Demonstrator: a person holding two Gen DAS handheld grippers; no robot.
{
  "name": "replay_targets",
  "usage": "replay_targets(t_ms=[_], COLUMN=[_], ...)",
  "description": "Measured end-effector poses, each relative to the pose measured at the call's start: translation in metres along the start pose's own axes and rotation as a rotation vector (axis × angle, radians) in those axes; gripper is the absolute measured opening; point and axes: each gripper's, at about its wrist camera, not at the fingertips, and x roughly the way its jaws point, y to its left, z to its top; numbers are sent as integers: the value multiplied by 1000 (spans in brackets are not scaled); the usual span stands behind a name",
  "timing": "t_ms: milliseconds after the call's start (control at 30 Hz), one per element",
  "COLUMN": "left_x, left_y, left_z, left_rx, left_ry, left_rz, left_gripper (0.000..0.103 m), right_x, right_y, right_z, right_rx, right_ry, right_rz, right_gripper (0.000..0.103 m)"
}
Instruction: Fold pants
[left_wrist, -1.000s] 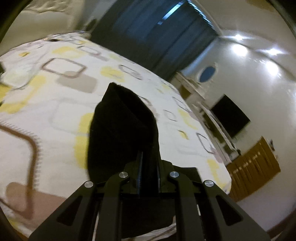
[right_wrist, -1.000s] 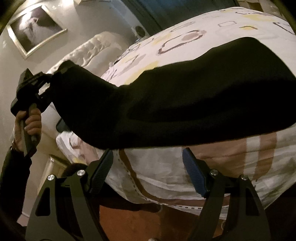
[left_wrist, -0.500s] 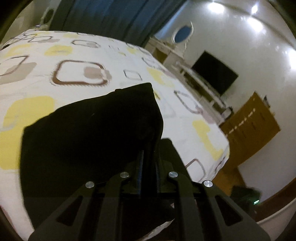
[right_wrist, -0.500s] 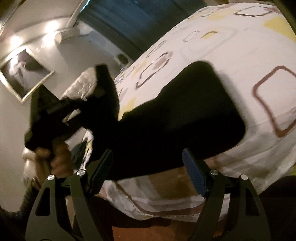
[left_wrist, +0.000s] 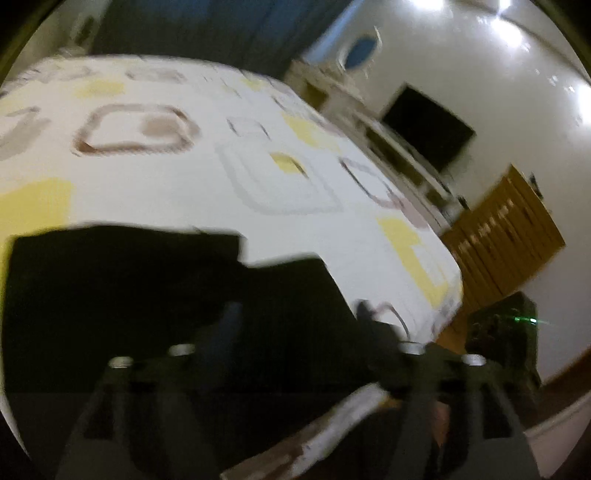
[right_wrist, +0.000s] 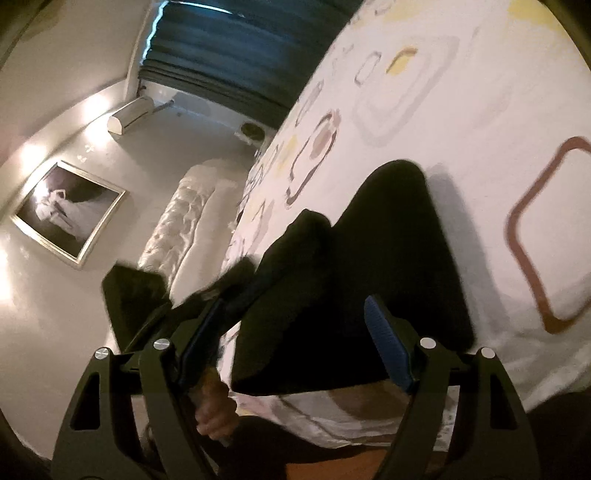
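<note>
The black pants (left_wrist: 155, 295) lie folded over on the patterned bedspread (left_wrist: 258, 173) near the bed's front edge. My left gripper (left_wrist: 295, 317) is open just above them, its fingers apart and holding nothing; the view is blurred. In the right wrist view the pants (right_wrist: 369, 288) are a dark folded heap. My right gripper (right_wrist: 295, 332) is open in front of them, blue pads apart, empty. The left gripper (right_wrist: 177, 295) shows there at the pants' left end.
A white headboard (right_wrist: 184, 214) and framed picture (right_wrist: 66, 210) are on the left in the right wrist view. A TV (left_wrist: 428, 129), low cabinet and wooden door (left_wrist: 506, 229) stand beyond the bed's foot. A dark device with a green light (left_wrist: 506, 332) sits on the floor.
The left gripper has brought the pants' end down over the rest, then opened and let go. The pants now lie doubled on the bed. The right gripper stays open.
</note>
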Motion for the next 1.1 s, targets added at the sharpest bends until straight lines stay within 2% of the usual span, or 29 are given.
replay_targets(t_ms=[67, 200, 300, 400, 567, 733, 867, 900, 967, 1033, 1067, 1100], left_x=[-22, -60, -77, -85, -86, -80, -73, -72, -71, -70, -70, -70], left_y=[12, 50, 90, 124, 166, 172, 175, 176, 179, 181, 182, 183], left_z=[2, 2, -4, -15, -35, -44, -42, -43, -45, -46, -47, -48], left_rx=[-3, -16, -94, -175, -287, -281, -293, -300, -309, -318, -321, -325], left_ry=[-58, -126, -131, -118, -80, -63, -61, -61, -56, -56, -56, -57], left_rz=[54, 210, 287, 328, 336, 329, 312, 306, 302, 297, 296, 294], left_gripper=[74, 81, 81, 81, 81, 81, 81, 81, 82, 82, 83, 83], right_x=[17, 47, 61, 72, 103, 130, 138, 139, 143, 144, 145, 145], right_y=[4, 6, 8, 16, 9, 9, 14, 14, 14, 13, 13, 13], right_z=[9, 24, 31, 39, 48, 43, 37, 36, 34, 33, 33, 32], right_rx=[-24, -53, -54, -93, -90, -120, -131, -139, -150, -149, -156, -163], right_ry=[43, 95, 104, 113, 180, 263, 309, 316, 334, 351, 357, 359], right_rz=[-30, -107, -118, -137, -240, -323, -330, -339, -367, -378, -389, -396], right_gripper=[78, 78, 78, 78, 78, 78, 77, 75, 62, 42, 39, 32])
